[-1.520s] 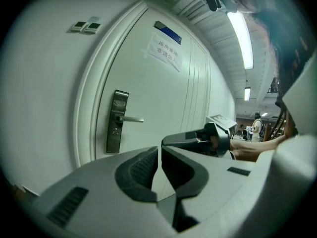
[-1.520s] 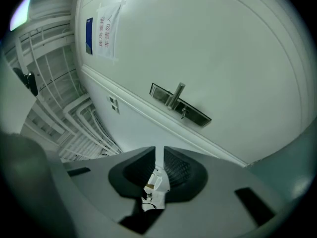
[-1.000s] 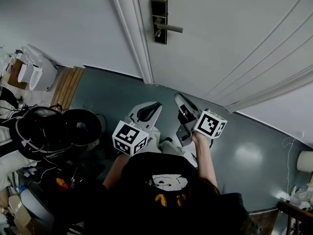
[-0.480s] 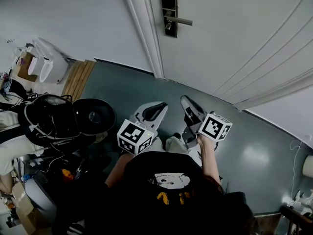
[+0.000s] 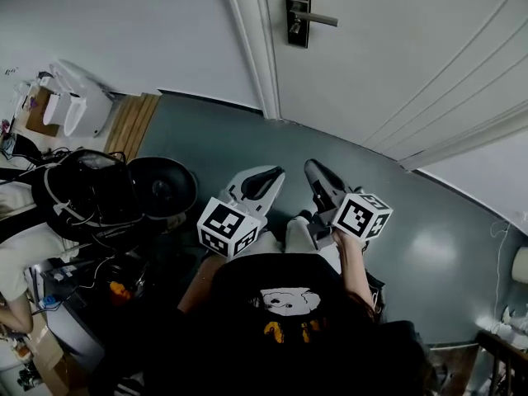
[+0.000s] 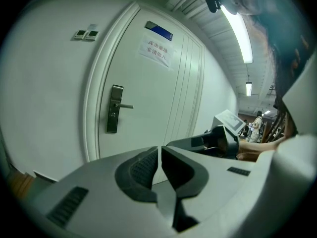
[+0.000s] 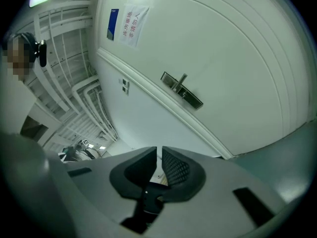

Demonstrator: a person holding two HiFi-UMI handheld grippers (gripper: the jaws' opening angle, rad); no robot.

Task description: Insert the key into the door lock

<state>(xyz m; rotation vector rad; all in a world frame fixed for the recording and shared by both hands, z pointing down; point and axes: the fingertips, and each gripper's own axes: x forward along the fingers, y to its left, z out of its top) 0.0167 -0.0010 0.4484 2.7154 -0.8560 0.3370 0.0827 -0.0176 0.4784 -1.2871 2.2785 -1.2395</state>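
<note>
The left tool (image 5: 271, 176) is held low over the floor (image 5: 206, 130), pointing toward the door (image 5: 396, 56). Its jaws are pressed together with nothing between them. The lock plate (image 5: 297, 11) and its lever handle (image 5: 320, 19) sit on the door, well ahead of both tools. The right tool (image 5: 313, 167), just beside the left one, is closed on a thin pale sliver, apparently the key (image 7: 159, 176), well apart from the lock.
</note>
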